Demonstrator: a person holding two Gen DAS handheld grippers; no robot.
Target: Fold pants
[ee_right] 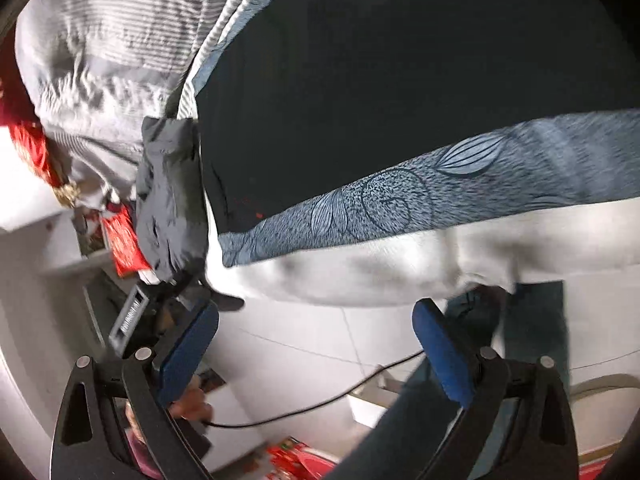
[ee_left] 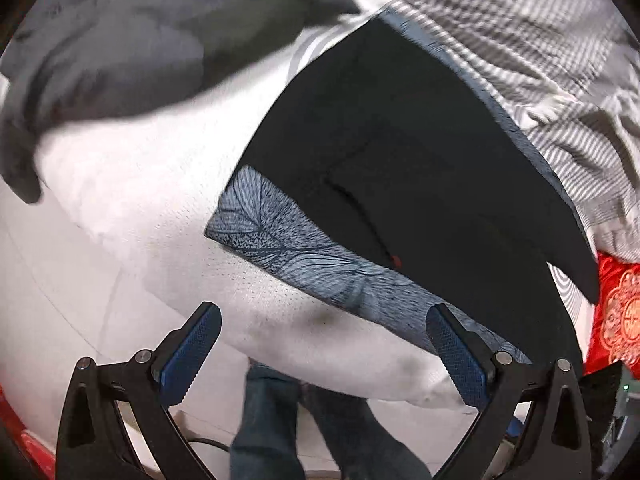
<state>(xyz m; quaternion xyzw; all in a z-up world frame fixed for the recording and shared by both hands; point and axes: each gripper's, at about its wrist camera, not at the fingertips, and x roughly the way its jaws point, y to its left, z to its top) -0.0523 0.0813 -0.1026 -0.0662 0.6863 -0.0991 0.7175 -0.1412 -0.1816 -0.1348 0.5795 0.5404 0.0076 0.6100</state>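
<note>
Black pants [ee_left: 400, 152] lie flat on the bed [ee_left: 140, 200]. Left tool [ee_left: 324, 344] and right tool [ee_right: 316, 340] both spread apart, holding nothing.

Left gripper [ee_left: 323, 344] with blue-padded fingers [ee_left: 192, 354] spread wide, nothing between them. Right gripper [ee_right: 316, 344] likewise spread, empty. Person's legs [ee_left: 320, 420] below the left gripper.
</note>
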